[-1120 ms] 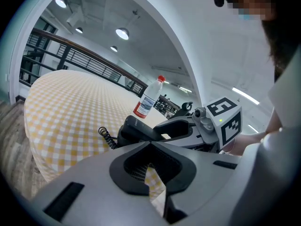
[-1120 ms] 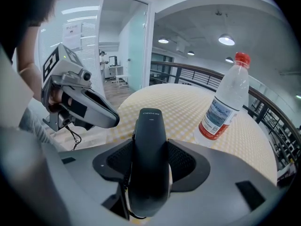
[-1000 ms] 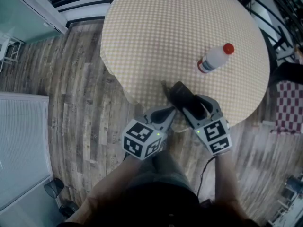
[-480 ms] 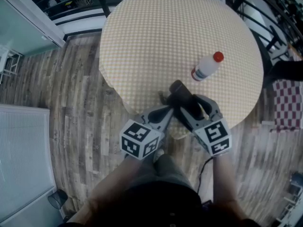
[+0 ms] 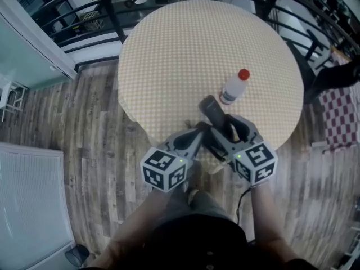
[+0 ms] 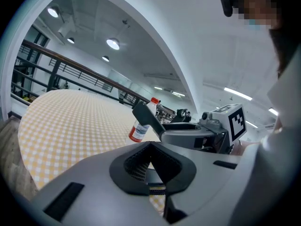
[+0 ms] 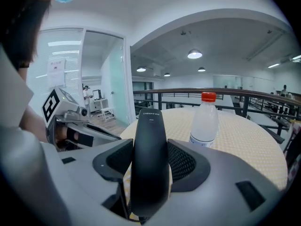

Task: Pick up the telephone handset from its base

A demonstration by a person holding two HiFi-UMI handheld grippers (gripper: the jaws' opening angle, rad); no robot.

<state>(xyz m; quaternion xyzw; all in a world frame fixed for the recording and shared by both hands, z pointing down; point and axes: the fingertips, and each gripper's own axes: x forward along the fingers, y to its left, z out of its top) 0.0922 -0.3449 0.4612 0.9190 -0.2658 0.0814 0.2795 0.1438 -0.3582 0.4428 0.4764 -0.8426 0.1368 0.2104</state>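
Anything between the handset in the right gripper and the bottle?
No, just bare checked tablecloth between handset and bottle. Head view shows the gap; right gripper view agrees.

Bright, even indoor light: round ceiling lamps [image 7: 194,54] glow overhead, and shadows on the checked table [image 5: 185,55] stay soft. Both gripper views bulge fisheye-fashion, with black vignetted corners and a blurred near foreground. The black handset [image 7: 149,159] carries a faint sheen.
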